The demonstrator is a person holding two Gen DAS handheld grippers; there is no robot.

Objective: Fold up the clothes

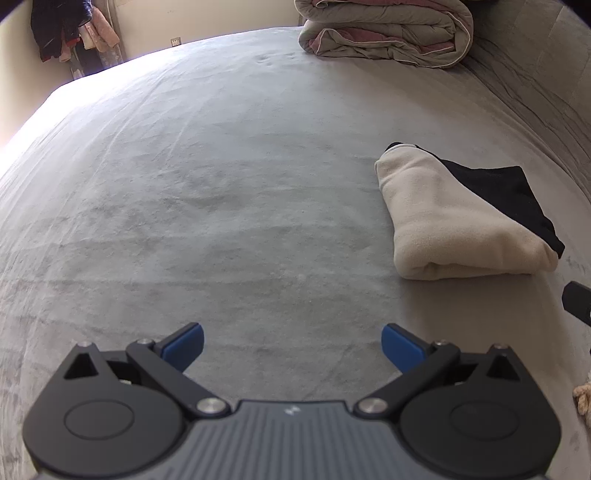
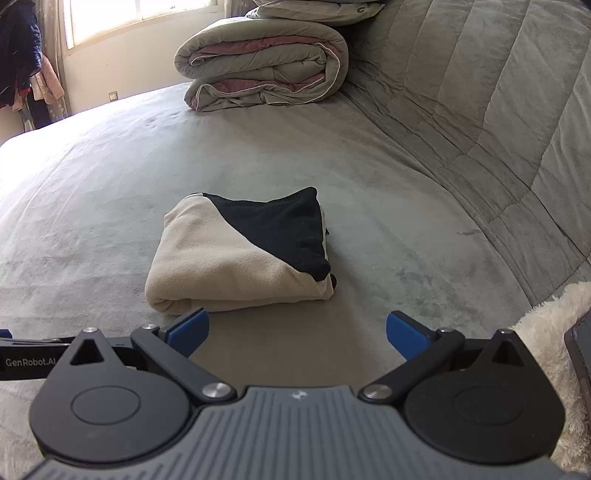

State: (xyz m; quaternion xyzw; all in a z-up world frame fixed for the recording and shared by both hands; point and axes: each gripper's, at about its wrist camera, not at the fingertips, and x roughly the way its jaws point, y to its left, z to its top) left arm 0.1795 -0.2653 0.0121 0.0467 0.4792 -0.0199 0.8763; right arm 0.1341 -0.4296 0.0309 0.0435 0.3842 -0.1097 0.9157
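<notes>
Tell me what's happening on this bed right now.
A person is folding clothes with handheld tongs. The cream and black garment lies folded in a compact bundle on the grey bedsheet. Both the left tongs and right tongs are open, holding nothing. A rolled duvet sits further back.

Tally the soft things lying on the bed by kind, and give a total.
Folded cream and black garment: 1
Rolled grey and pink comforter: 1
Grey pillow on top of the comforter: 1
Fluffy cream item at the right edge, only partly in view: 1
Total: 4
</notes>
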